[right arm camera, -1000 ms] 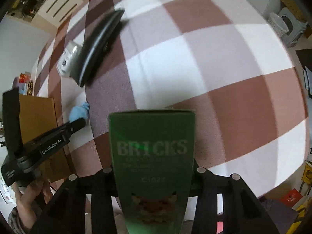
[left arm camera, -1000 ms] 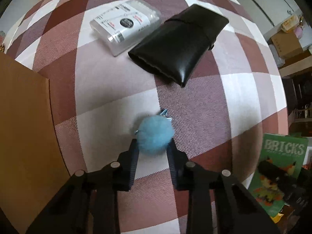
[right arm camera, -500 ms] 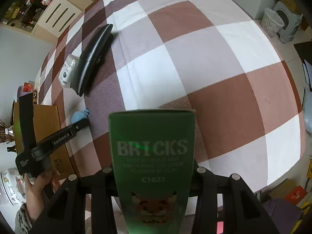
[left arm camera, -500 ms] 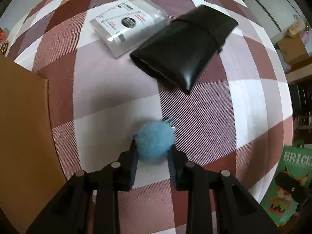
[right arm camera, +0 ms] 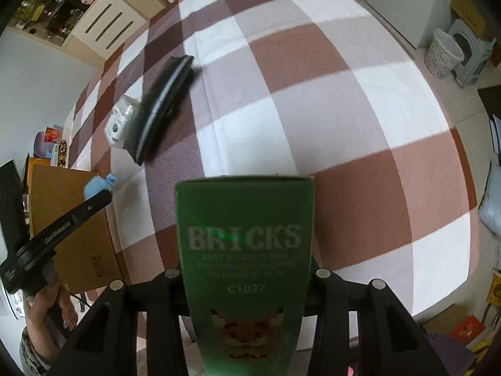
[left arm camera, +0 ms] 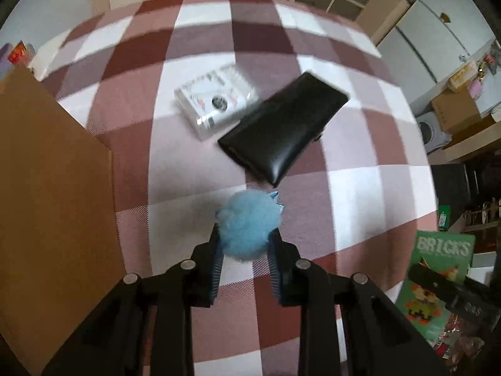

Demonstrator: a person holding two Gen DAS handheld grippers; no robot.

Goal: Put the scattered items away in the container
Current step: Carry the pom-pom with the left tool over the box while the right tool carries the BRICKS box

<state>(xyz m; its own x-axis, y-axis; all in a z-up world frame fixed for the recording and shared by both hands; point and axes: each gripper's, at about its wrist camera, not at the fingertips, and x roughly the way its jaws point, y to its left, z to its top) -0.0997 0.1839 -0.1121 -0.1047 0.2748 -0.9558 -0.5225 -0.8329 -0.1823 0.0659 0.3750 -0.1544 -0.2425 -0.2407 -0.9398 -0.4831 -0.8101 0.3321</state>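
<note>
My left gripper [left arm camera: 245, 244] is shut on a fluffy blue pom-pom [left arm camera: 249, 225], lifted above the checked cloth. From the right wrist view the same pom-pom [right arm camera: 95, 186] shows at the tip of the left gripper [right arm camera: 101, 195], beside the brown cardboard box [right arm camera: 62, 219]. My right gripper [right arm camera: 244, 269] is shut on a green BRICKS box [right arm camera: 244, 250], which also appears low right in the left wrist view as the BRICKS box [left arm camera: 438, 282]. A black leather case [left arm camera: 281, 134] and a clear plastic packet [left arm camera: 216, 100] lie on the cloth beyond the pom-pom. The cardboard box [left arm camera: 53, 194] fills the left.
The checked cloth [right arm camera: 328, 109] covers the surface; its edge drops off at the right. A hand [right arm camera: 47, 307] holds the left gripper's handle. Cabinets [right arm camera: 103, 22] stand at the back; a white bin [right arm camera: 443, 53] and stool sit on the floor at the far right.
The left gripper has closed in on the pom-pom and lifted it off the cloth; the case and packet look farther away. The right gripper with the BRICKS box has risen a little.
</note>
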